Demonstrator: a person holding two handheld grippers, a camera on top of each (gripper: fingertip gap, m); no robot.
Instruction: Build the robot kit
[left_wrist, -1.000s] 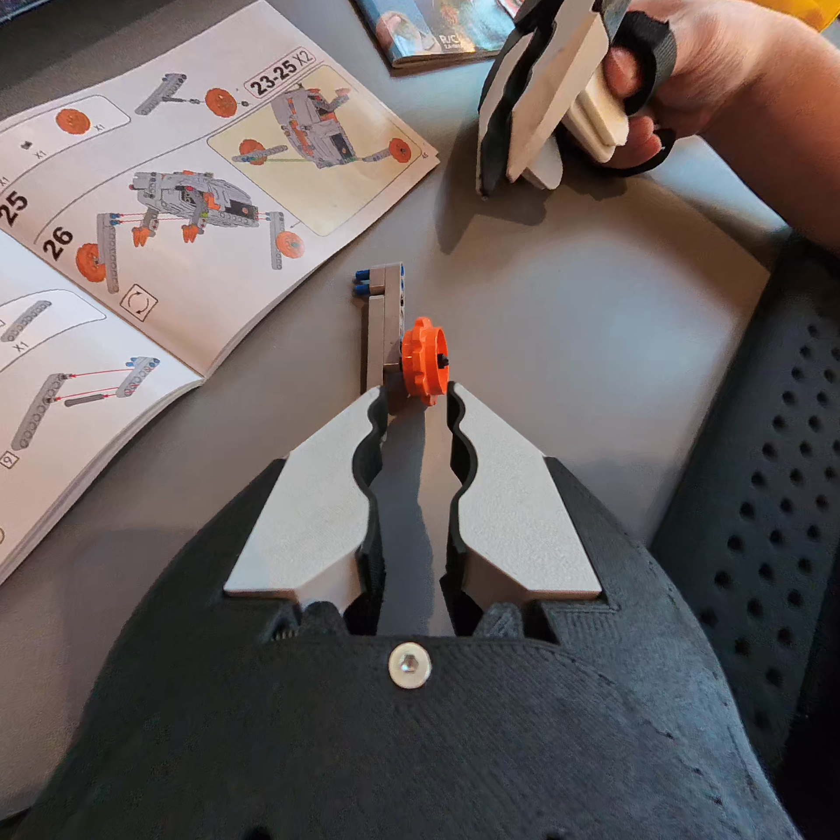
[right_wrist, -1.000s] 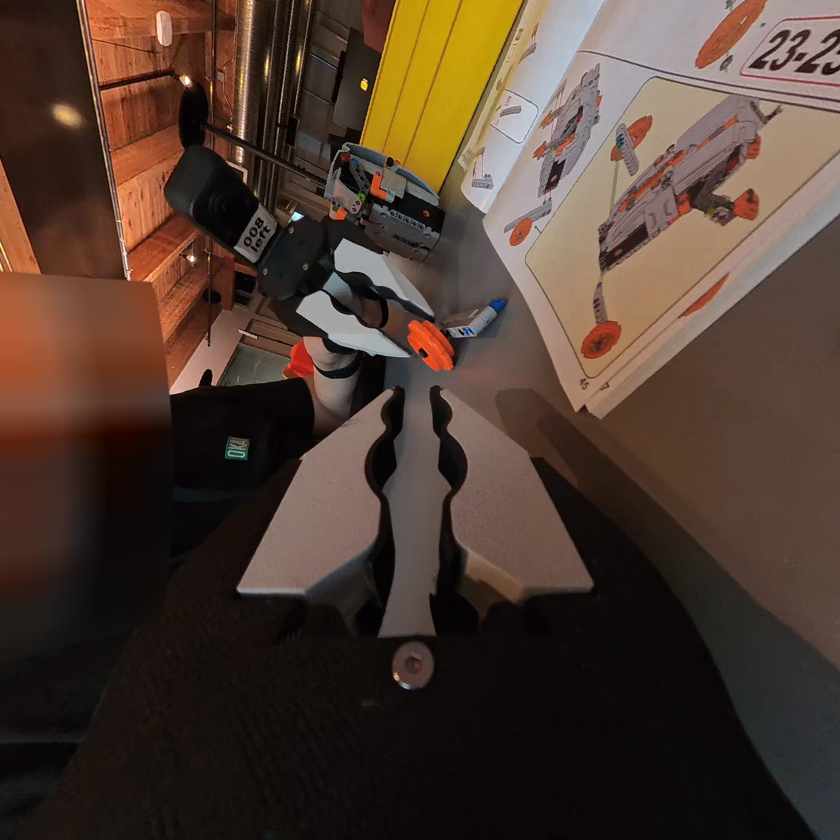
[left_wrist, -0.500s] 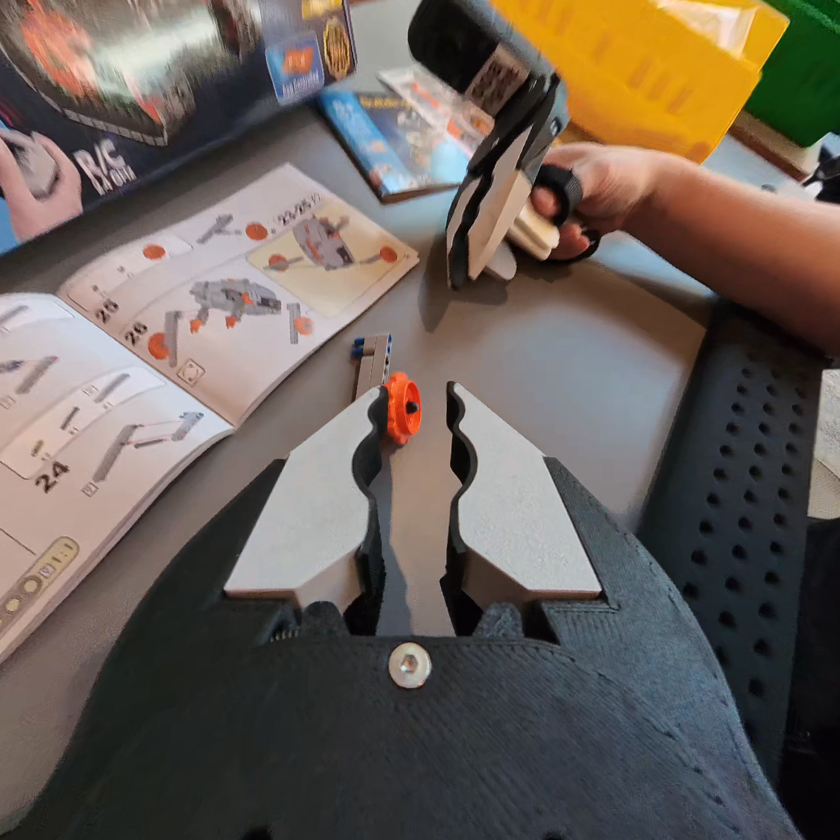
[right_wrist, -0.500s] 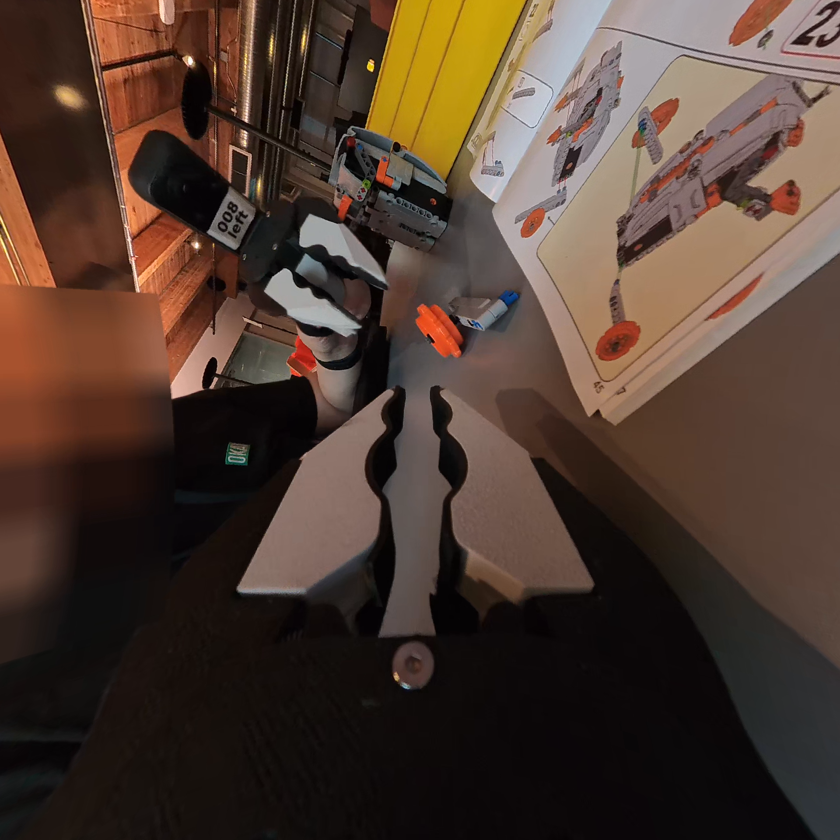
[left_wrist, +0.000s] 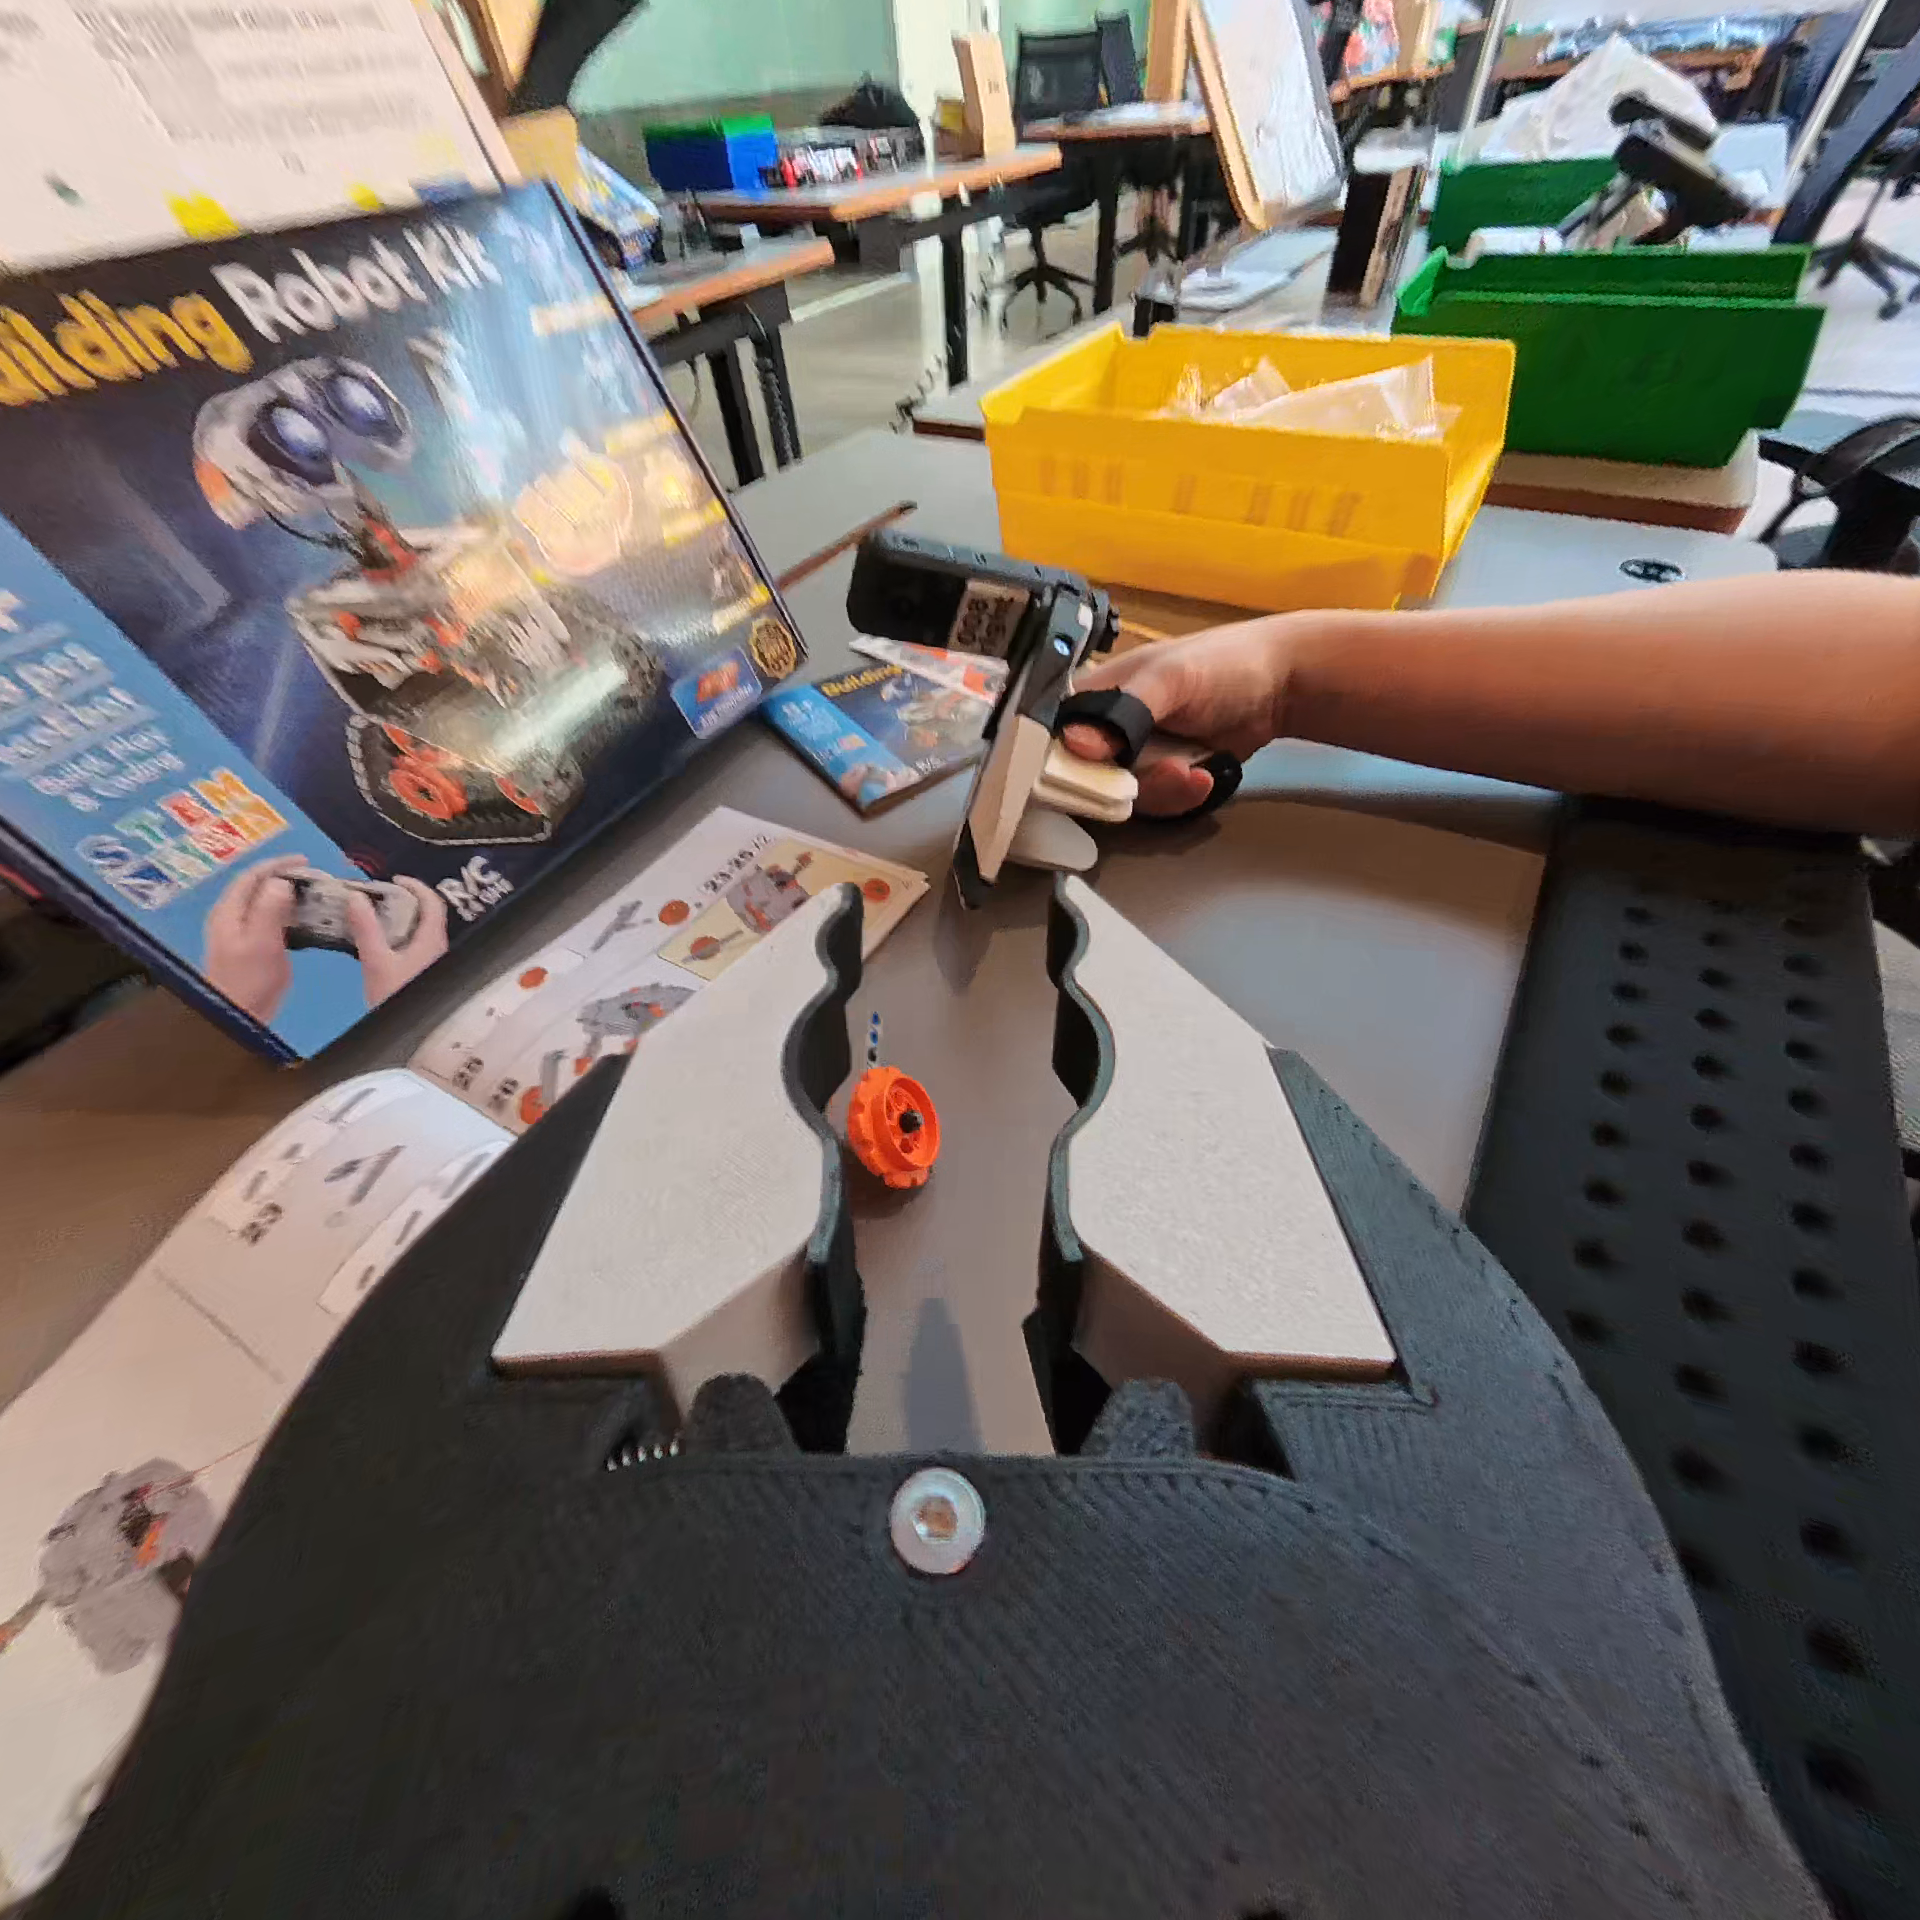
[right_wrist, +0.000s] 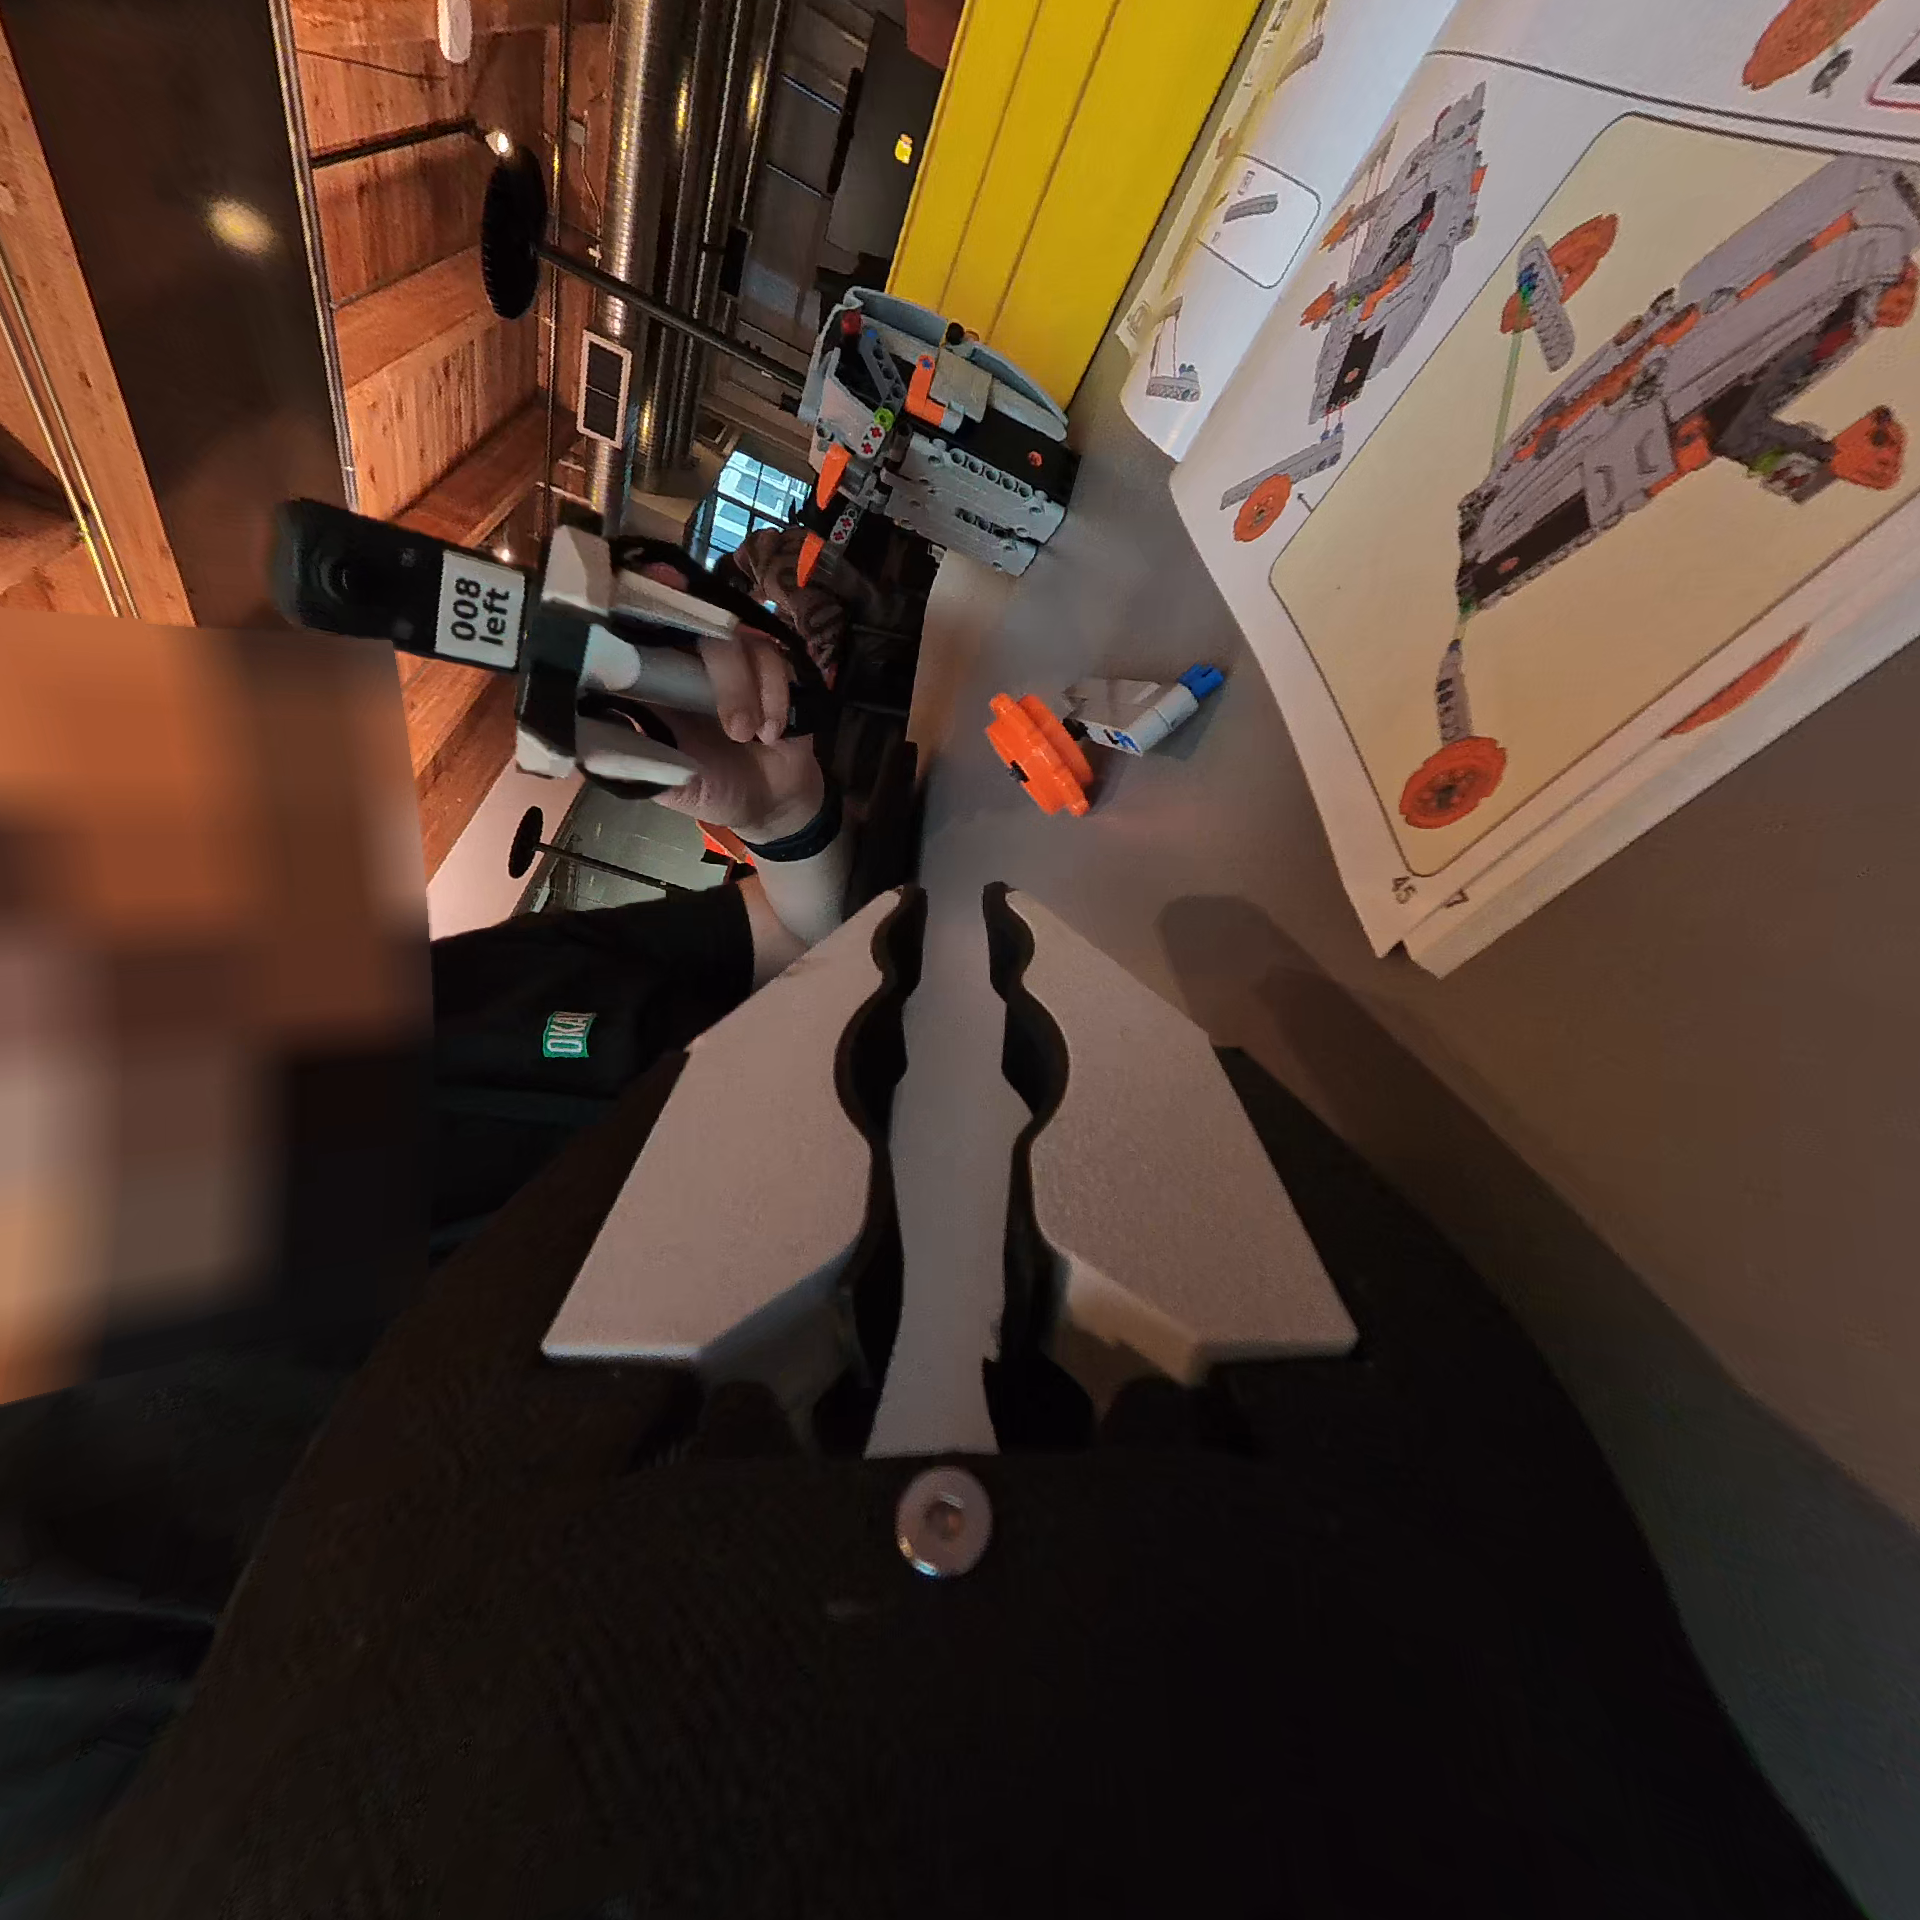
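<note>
An orange toothed wheel (left_wrist: 891, 1127) fixed to a short grey beam with blue pins (right_wrist: 1138, 707) lies on the grey table. In the left wrist view I see it through the gap of my left gripper (left_wrist: 956, 902), which is open, empty and raised above it. The wheel also shows in the right wrist view (right_wrist: 1039, 753), just ahead of my right gripper (right_wrist: 951, 896). Its jaws stand a narrow gap apart and hold nothing. The right gripper (left_wrist: 997, 821) rests tip-down on the table in a hand. The left gripper (right_wrist: 623, 686) is lifted off the table.
An open instruction booklet (left_wrist: 644, 966) lies left of the wheel, with a tilted kit box (left_wrist: 364, 582) behind it. A part-built grey and orange model (right_wrist: 935, 457) stands by a yellow bin (left_wrist: 1247, 468). A green bin (left_wrist: 1610, 343) is farther back. A black perforated surface (left_wrist: 1714, 1143) borders the table's right edge. Left tips to right tips: about 15 centimetres. The orange toothed wheel (left_wrist: 891, 1127) sits 9 centimetres or so from the ends of my right fingers. It is also in sight in the right wrist view (right_wrist: 1008, 745).
My left gripper let go of the wheel-and-beam piece, opened wider, and drew back and up, tilting its view toward the room. The piece now lies free. My right gripper barely moved.
</note>
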